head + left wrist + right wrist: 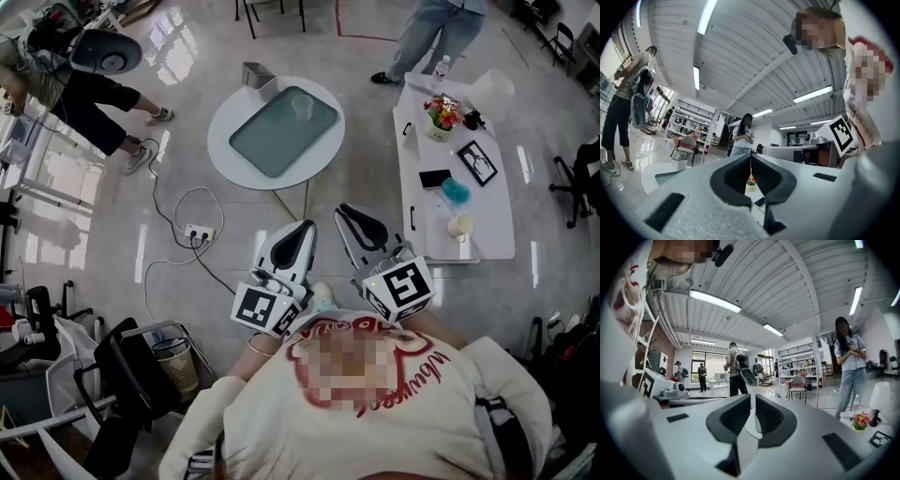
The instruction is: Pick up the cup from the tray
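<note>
A clear plastic cup [301,108] stands upright at the far right corner of a grey-green tray [272,141] on a round white table [225,141]. Both grippers are held close to the person's chest, well short of that table and above the floor. The left gripper [302,230] is shut with nothing in it; in its own view the jaws [751,157] meet along a thin line. The right gripper [349,214] is shut and empty too, and its own view shows the same [752,401]. Both point up and forward into the room, so neither gripper view shows the cup.
A long white table [497,225] on the right carries a flower pot [441,117], a phone [434,178] and a framed picture [476,161]. A power strip [200,232] with cables lies on the floor left of the grippers. People stand beyond both tables. A bin [175,361] sits at lower left.
</note>
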Demonstrator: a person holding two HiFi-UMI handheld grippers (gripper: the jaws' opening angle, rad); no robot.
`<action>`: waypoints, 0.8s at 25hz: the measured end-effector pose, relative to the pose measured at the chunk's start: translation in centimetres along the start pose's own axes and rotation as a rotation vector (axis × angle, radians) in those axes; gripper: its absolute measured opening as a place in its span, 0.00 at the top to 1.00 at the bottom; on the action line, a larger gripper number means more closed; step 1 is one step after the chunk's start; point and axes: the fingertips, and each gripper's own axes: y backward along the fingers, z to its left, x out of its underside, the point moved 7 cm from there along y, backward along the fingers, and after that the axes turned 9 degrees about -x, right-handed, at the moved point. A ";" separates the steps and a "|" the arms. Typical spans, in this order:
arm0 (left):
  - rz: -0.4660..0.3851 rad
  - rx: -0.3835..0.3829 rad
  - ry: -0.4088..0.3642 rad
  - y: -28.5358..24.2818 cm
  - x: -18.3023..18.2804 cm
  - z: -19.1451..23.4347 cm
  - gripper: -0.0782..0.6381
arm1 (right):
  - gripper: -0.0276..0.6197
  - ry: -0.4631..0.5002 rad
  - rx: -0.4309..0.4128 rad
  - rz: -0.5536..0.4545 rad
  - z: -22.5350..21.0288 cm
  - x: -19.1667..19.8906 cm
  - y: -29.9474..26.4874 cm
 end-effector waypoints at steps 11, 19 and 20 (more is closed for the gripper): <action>0.007 0.038 0.012 -2.4 -0.2 3.5 0.87 | 0.88 -0.004 0.049 -0.004 -1.4 -0.1 -3.3; 0.036 0.057 0.041 -3.7 0.7 3.9 0.87 | 0.88 -0.034 0.074 0.018 -2.7 0.6 -4.0; 0.042 0.056 0.042 -3.9 1.0 4.0 0.87 | 0.88 -0.036 0.073 0.021 -3.0 0.7 -4.1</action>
